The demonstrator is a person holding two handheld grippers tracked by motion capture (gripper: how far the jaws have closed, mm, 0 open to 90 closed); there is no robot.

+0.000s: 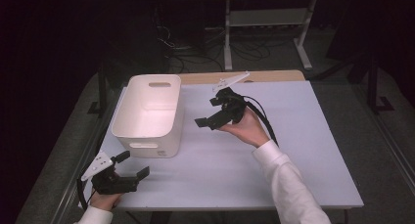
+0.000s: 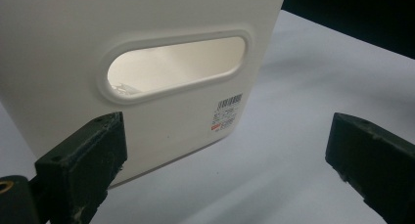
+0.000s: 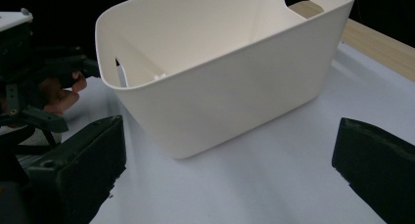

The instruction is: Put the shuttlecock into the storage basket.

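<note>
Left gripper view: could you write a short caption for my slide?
Open left gripper faces the white bin's end wall, with its handle slot and barcode label.

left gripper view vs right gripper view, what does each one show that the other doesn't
The left gripper view alone gives the barcode label under the bin's handle slot. The right gripper view alone gives the bin's open top, the wooden table edge and the left gripper beyond. Both share the white bin, the pale tabletop and open black fingers.

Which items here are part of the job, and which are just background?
In play: white plastic bin with slot handles; left gripper, jaws open; right gripper, jaws open.
Background: pale table mat; white metal frame; floor cables.
</note>
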